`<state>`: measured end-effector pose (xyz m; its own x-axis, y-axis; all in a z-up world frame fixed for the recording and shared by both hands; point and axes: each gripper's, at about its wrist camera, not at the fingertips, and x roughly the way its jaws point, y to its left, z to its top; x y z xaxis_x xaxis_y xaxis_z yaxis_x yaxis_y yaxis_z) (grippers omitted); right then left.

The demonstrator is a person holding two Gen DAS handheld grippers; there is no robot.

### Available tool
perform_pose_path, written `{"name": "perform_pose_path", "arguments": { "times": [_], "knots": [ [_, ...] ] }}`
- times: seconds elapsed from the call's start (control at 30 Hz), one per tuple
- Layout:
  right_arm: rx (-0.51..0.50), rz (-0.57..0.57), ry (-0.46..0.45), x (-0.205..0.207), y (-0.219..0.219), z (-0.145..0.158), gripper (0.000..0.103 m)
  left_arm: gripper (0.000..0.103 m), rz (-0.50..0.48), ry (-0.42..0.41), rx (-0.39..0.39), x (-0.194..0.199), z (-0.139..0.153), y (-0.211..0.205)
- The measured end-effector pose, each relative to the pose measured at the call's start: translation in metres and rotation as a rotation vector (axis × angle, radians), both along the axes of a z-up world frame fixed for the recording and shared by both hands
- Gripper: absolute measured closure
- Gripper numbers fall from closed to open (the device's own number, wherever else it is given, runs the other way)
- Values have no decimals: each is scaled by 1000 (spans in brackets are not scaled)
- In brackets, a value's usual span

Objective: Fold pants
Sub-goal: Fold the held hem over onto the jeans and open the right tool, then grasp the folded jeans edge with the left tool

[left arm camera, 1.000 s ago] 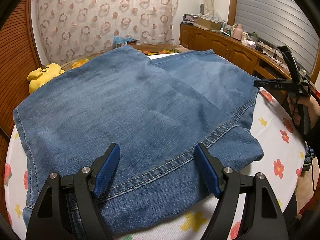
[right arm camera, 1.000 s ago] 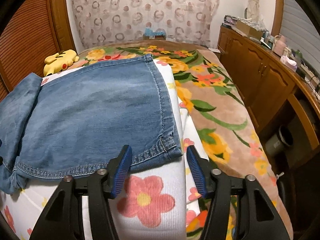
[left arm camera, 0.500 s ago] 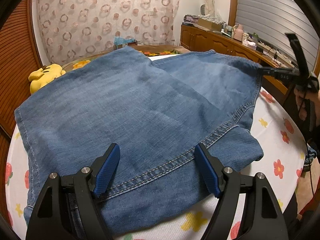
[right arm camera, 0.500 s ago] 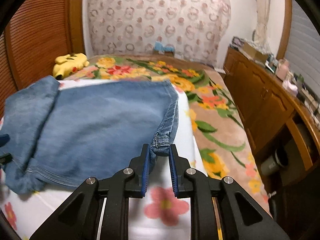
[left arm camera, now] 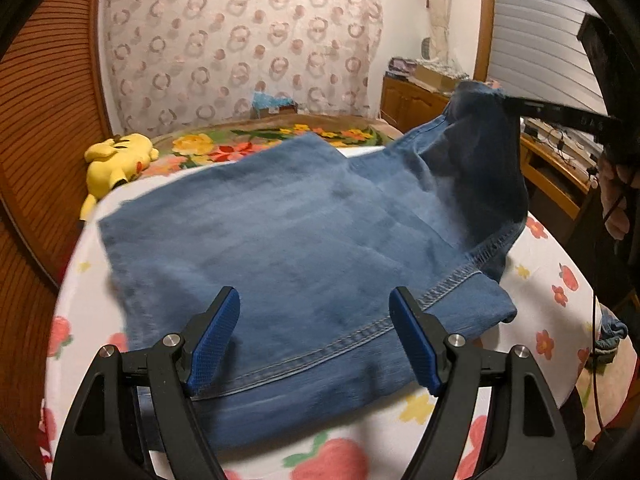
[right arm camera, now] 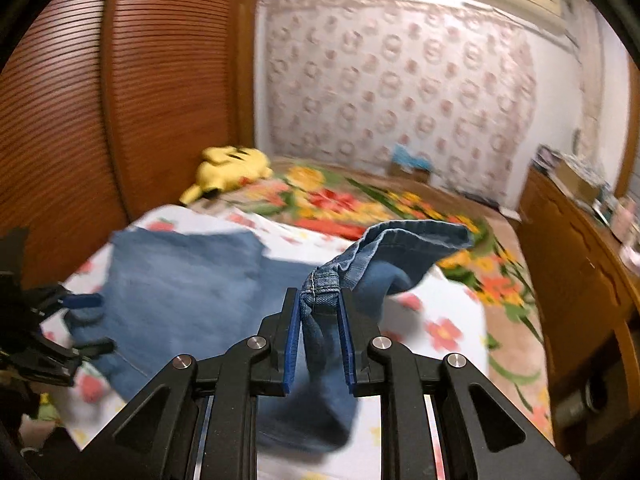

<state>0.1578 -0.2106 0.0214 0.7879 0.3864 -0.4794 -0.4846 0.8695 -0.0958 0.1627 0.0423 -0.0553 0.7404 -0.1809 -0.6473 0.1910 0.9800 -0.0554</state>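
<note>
Right gripper (right arm camera: 319, 336) clamps the hem corner of the faded blue denim pants (left arm camera: 304, 240), lifted off the white flower-print cloth (left arm camera: 560, 280). Left gripper (left arm camera: 316, 340) open, jaws wide over the near seam. Rest of pants lies leftward, toward left hand. Right-wrist view blurred; the pants' underside is hidden.

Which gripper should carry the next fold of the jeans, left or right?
Right. The right gripper is already shut on the jeans' hem corner, lifted off the bed. The left gripper is open above flat denim, holding nothing.

One pants (left arm camera: 304, 240), two tongs (left arm camera: 316, 336), one plush toy (left arm camera: 116, 160).
</note>
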Motion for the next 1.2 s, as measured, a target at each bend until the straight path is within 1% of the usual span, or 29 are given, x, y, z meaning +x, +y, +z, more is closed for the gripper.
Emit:
{"name": "perform_pose_path", "arguments": {
  "times": [0.1,0.23,0.33,0.43,0.5,0.53,0.6,0.67,0.77,0.87,0.9,0.97,1.0,1.03,1.1,1.17,1.2],
  "knots": [
    [14,77,-10,-11,17,8,84,25,20,-13,1,-3,4,11],
    [22,179,-11,-23,37,12,84,25,46,-22,-5,-6,6,25],
    [30,251,20,-33,43,6,84,25,60,-21,-9,-7,5,33],
    [14,297,63,-30,40,-6,84,25,69,-18,-14,-5,3,37],
    [-10,296,96,-26,31,-15,84,25,72,-15,-16,-4,1,39],
    [-22,293,104,-25,27,-18,81,25,72,-13,-17,-3,0,39],
    [-36,286,110,-26,18,-23,71,25,70,-10,-17,-2,0,39],
    [-30,270,111,-26,5,-24,67,25,67,-9,-16,-1,1,38],
    [-11,252,106,-29,-8,-19,58,25,59,-13,-19,1,1,35],
    [-18,218,98,-34,-24,-22,57,25,48,-14,-25,2,2,29],
    [-24,207,98,-39,-14,-24,57,25,45,-12,-25,4,1,27],
    [-35,183,103,-42,-19,-30,57,25,38,-8,-27,6,-1,25],
    [-40,173,107,-48,-12,-29,57,25,35,-4,-27,7,-2,22],
    [-44,162,115,-45,-6,-33,57,25,32,2,-28,8,-3,21],
    [-50,133,134,-41,-12,-42,57,25,25,10,-26,11,-6,16],
    [-53,109,152,-27,-2,-47,57,25,19,17,-26,12,-8,14],
    [-53,97,165,-26,-6,-52,57,25,15,22,-29,13,-10,13]
  ]
}}
